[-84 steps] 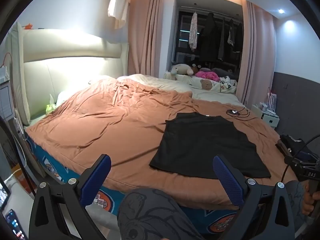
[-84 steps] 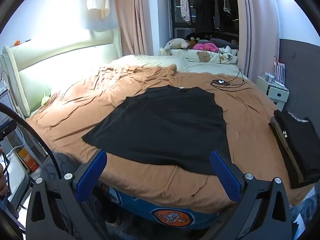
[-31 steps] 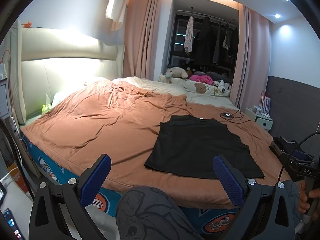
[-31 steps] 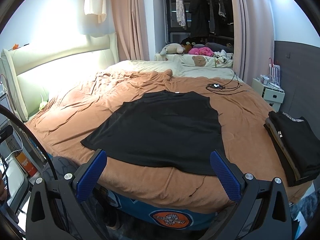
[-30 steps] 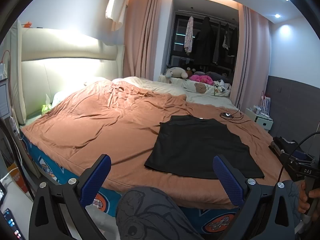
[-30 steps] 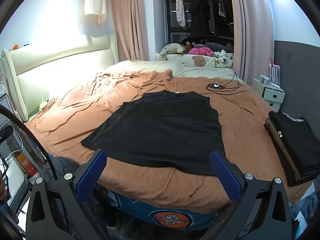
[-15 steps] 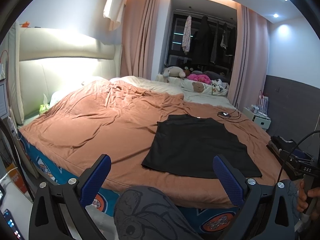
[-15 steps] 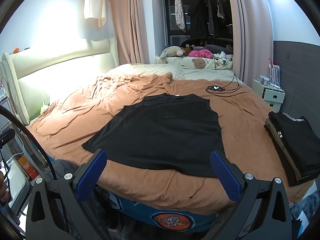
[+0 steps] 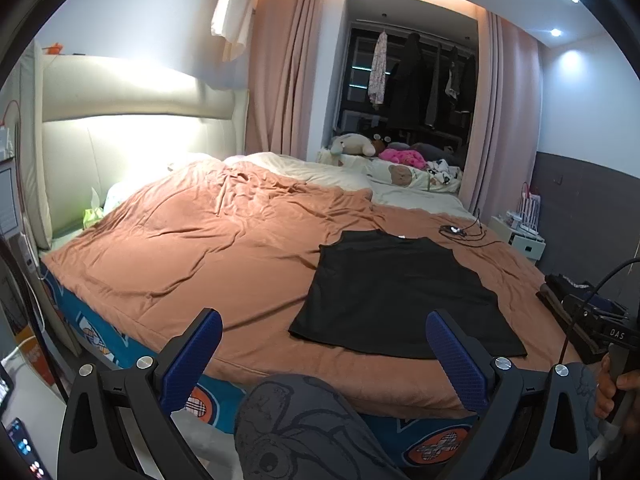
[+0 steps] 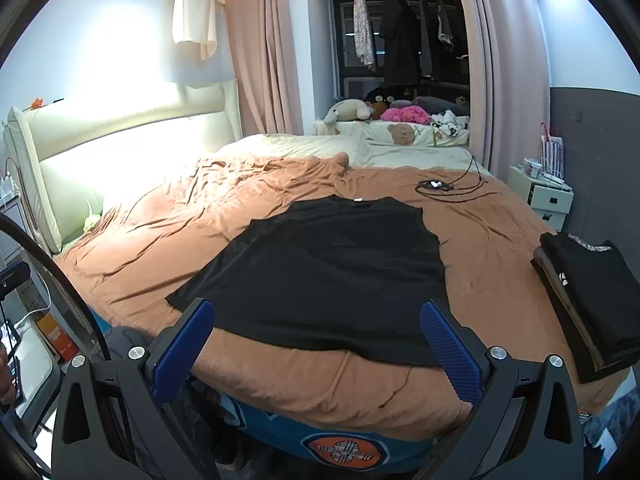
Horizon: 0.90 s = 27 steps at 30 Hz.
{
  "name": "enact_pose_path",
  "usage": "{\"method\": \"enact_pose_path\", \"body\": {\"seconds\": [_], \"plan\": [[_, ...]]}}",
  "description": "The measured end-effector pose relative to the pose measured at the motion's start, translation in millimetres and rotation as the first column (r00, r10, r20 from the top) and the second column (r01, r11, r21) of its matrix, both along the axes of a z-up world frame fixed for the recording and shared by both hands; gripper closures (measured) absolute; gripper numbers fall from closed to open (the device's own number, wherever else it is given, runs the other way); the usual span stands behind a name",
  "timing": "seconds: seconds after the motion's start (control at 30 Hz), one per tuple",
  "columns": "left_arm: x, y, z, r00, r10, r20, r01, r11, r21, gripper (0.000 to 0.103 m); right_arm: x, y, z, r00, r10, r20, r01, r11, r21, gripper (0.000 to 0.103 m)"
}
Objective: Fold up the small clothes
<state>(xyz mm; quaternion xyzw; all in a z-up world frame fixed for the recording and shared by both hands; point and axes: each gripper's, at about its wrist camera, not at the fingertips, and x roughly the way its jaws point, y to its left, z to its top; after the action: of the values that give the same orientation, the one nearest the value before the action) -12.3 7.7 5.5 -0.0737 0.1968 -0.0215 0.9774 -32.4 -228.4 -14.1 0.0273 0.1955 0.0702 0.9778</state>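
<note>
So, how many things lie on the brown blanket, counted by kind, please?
Black garment spread flat: 1
Stack of folded dark clothes, at the bed's right edge: 1
Black cable with a small device: 1
Total: 3
The number of pieces in the stack cannot be told.

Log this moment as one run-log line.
left gripper: open, empty | right gripper: open, empty | black shirt: flat on brown blanket, unfolded

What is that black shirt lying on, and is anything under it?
The black shirt lies spread flat on the brown blanket that covers the bed. The shirt looks smooth with no bulges, but whatever lies directly under it is covered, so that cannot be seen.
</note>
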Motion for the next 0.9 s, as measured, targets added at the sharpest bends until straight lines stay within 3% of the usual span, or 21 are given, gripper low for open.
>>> {"method": "enact_pose_path", "body": {"seconds": [0.23, 0.47, 0.9], "plan": [[17.0, 4.6, -5.8, 1.000, -0.018, -0.025, 0.017, 1.000, -0.019, 0.001, 6.7, 3.4, -5.2, 1.000, -0.002, 0.016, 0.002, 0.999, -0.039, 0.000], [42.7, 4.6, -15.5, 0.996, -0.047, -0.069, 0.045, 0.998, -0.033, 0.003, 28.0, -8.2, -12.8, 1.000, -0.014, -0.017, 0.013, 1.000, -0.019, 0.000], [105.5, -1.7, -44.9, 0.973, -0.097, -0.207, 0.085, 0.994, -0.069, 0.023, 69.1, -38.0, -23.3, 0.996, -0.045, -0.083, 0.049, 0.997, 0.051, 0.000]]}}
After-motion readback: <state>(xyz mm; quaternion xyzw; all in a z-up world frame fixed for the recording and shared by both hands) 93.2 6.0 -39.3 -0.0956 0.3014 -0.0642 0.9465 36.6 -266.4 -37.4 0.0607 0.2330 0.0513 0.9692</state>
